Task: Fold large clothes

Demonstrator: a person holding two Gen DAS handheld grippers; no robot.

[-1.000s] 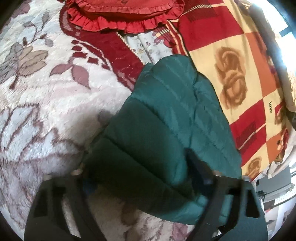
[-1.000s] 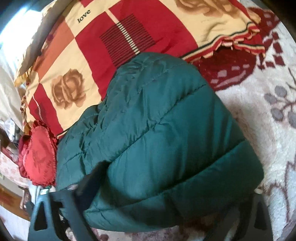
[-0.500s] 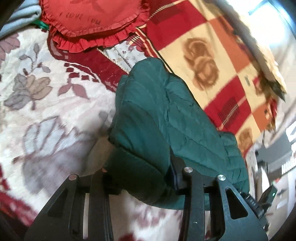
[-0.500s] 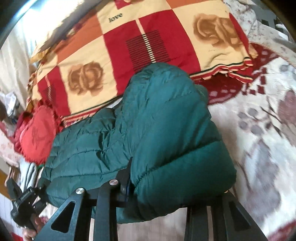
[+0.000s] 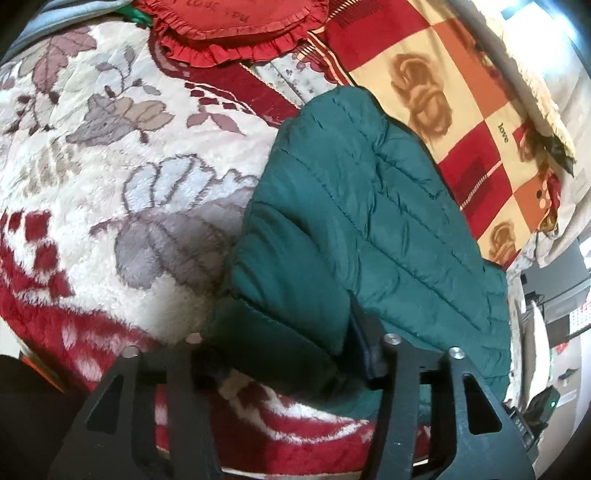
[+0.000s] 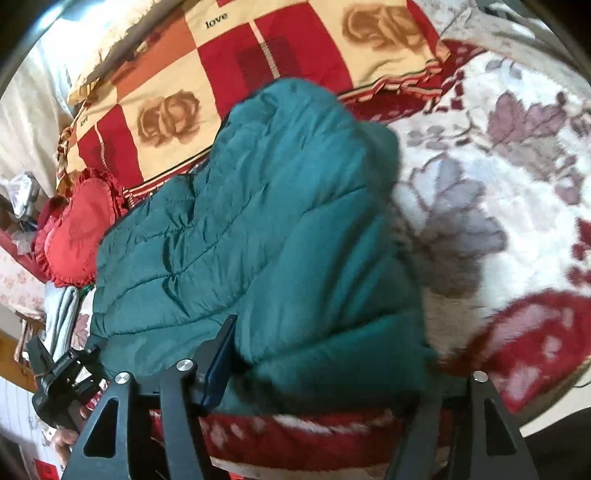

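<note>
A dark green quilted puffer jacket (image 5: 362, 221) lies folded in a bulky bundle on a bed. It also fills the middle of the right wrist view (image 6: 266, 229). My left gripper (image 5: 284, 350) is shut on the jacket's near left edge, its fingers pressed into the padding. My right gripper (image 6: 325, 369) is shut on the jacket's near right edge. The left gripper (image 6: 62, 376) shows at the lower left of the right wrist view.
The jacket rests on a fluffy white and red floral blanket (image 5: 110, 177). A red and cream checked quilt (image 5: 461, 103) lies behind it. A red frilled heart cushion (image 5: 240, 26) sits at the back left. The bed's near edge is just below the grippers.
Both grippers have closed on the jacket's near edge and pulled back toward the bed's near edge. More of the blanket's red border shows below the jacket.
</note>
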